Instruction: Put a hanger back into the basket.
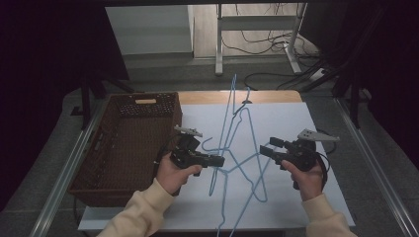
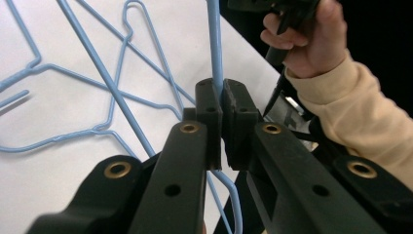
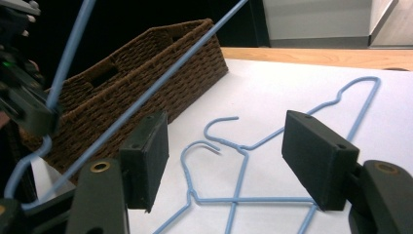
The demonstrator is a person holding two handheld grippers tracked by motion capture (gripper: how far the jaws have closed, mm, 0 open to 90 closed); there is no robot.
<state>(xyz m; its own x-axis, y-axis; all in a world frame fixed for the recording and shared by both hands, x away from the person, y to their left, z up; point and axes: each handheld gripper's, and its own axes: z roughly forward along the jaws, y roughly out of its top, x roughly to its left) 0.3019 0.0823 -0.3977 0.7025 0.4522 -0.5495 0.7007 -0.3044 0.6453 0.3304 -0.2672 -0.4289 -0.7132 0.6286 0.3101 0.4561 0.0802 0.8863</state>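
Observation:
Several blue wire hangers lie tangled on the white table top (image 1: 289,118); one hook (image 1: 206,142) points toward the basket. One blue hanger (image 1: 230,111) is lifted on edge, its wire rising to the far table edge. My left gripper (image 1: 219,160) is shut on this raised hanger's wire (image 2: 215,58), pinched between the pads at the jaw tips (image 2: 222,105). My right gripper (image 1: 269,147) stands open just right of the pile, low over the table. Between its spread pads (image 3: 146,158) show two flat hangers (image 3: 234,146). The raised hanger's wire (image 3: 146,97) crosses in front of it.
A brown wicker basket (image 1: 148,104) sits at the table's left, its wall (image 3: 146,68) close to the hangers. A wooden strip (image 1: 267,96) edges the far side. Beyond stand a metal frame (image 1: 257,22) and floor cables. The person's right hand (image 2: 307,39) holds the other gripper.

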